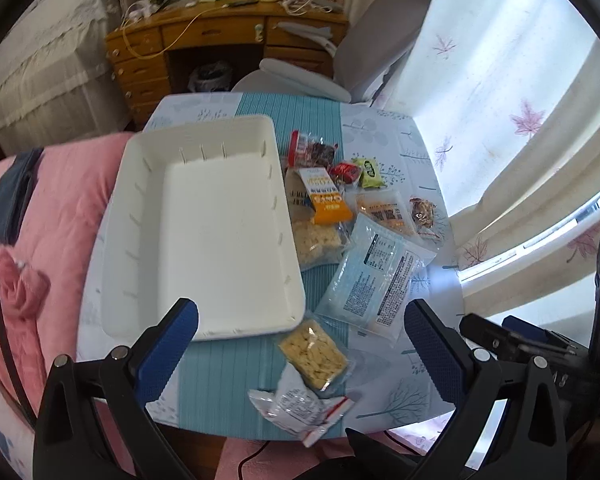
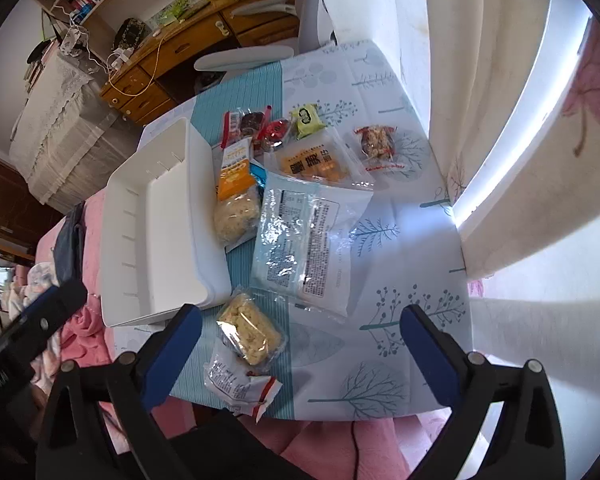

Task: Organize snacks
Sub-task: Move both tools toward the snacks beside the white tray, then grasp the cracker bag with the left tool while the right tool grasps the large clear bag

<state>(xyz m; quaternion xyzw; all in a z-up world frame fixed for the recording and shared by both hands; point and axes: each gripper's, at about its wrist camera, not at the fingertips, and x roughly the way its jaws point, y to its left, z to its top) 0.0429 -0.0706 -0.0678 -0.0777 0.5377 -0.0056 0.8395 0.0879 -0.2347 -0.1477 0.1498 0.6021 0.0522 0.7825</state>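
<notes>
White-and-red packet (image 1: 300, 406) lies between left tool's (image 1: 302, 322) spread fingers.

The tabletop (image 1: 396, 140), under a pale tree-print cloth with a teal striped centre, carries a white tray (image 1: 204, 232) at left. Right of it lie scattered snack packets (image 1: 320, 196), a large pale-blue packet (image 1: 374, 280), and two packets (image 1: 312, 354) near the front edge.

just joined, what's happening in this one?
A person holds two grippers over a small table, sorting snacks. Both the left gripper and the right gripper are open and hold nothing. The white tray has nothing in it. All the snack packets lie on the tablecloth beside it, including the large pale blue packet and a yellow cracker packet near the front edge. No snack is in the tray yet.
</notes>
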